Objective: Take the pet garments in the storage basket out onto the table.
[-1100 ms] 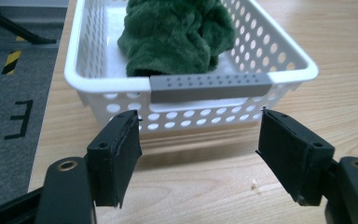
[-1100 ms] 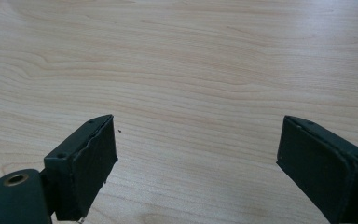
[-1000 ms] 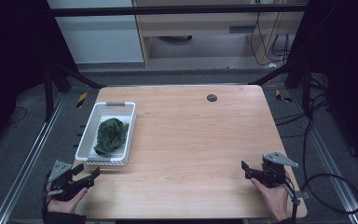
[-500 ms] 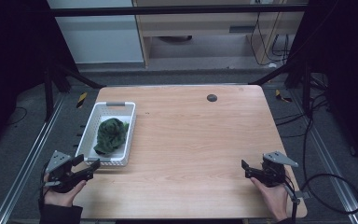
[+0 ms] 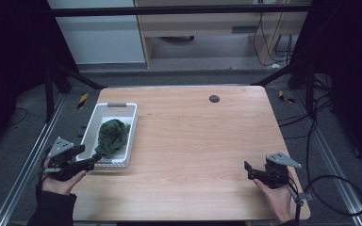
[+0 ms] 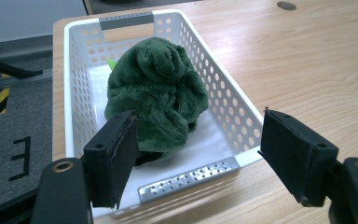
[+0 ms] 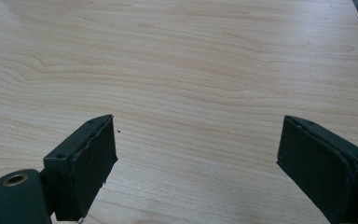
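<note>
**Desk:** What goes under this one?

**Photographer:** A person's left gripper (image 5: 92, 159) hovers at the near short end of a white perforated basket (image 5: 128, 136) on the left side of the bench (image 5: 202, 141), jaws spread wide and holding nothing. A crumpled dark green plush cloth (image 5: 111, 135) sits inside the basket, straight ahead of that gripper and slightly beyond the near rim.

**Desk:** And the other hand?

**Photographer:** The right gripper (image 5: 250, 170) rests low near the bench's front right corner, also wide and empty, well apart from the basket. The left is plainly the nearer one.

**Desk:** How does the basket lie?

**Photographer:** Its long axis runs away from the person, so I judge a reach would go forward over the near wall and down onto the cloth (image 6: 156, 98).

**Desk:** Anything unclear?

**Photographer:** A sliver of bright green (image 6: 111, 62) shows behind the cloth; I cannot tell what it is. The cloth's underside is hidden, and one jaw covers its near edge in the left gripper view.
</note>
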Available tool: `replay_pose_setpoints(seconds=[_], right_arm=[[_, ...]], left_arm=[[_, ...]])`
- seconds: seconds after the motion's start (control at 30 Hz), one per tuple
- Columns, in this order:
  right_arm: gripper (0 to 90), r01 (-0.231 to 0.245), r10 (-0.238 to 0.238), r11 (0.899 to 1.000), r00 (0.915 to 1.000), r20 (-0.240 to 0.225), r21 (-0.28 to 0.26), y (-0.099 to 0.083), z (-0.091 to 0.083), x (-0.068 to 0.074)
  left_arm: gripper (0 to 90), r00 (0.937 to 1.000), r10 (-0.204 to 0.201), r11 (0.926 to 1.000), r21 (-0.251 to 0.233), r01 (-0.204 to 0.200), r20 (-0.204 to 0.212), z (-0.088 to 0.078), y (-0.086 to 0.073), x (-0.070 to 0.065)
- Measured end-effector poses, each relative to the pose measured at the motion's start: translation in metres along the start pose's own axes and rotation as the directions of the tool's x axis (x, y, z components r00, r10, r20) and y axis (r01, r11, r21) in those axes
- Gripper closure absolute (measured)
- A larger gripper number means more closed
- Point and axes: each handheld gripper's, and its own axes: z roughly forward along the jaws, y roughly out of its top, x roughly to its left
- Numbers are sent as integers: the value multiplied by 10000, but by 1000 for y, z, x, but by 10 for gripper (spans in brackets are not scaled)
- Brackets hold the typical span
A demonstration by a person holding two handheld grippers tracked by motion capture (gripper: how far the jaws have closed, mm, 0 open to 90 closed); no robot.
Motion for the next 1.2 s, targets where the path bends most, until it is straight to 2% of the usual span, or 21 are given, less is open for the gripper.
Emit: replay_pose_setpoints(seconds=[0.37, 0.57, 0.83, 0.9, 1.2], right_arm=[[115, 95, -95, 9999, 10000, -9, 37, 0, 1, 0], [114, 116, -116, 9999, 9999, -34, 47, 0, 1, 0], [114, 121, -121, 9999, 9999, -15, 1, 0, 0, 0], [114, 146, -146, 9999, 9999, 4, -16, 0, 0, 0], [115, 49, -49, 10000, 10000, -53, 19, -1, 0, 0]], left_arm=[[262, 9989, 465, 9969, 636, -465, 17, 11, 23, 7], [260, 9960, 892, 9910, 1006, -887, 2, 17, 37, 7], [256, 9928, 1200, 9836, 1358, -1184, -38, 27, 51, 7], [252, 9911, 1329, 9797, 1513, -1315, 14, 30, 55, 7], [244, 9895, 1448, 9726, 1841, -1422, -6, 41, 69, 8]])
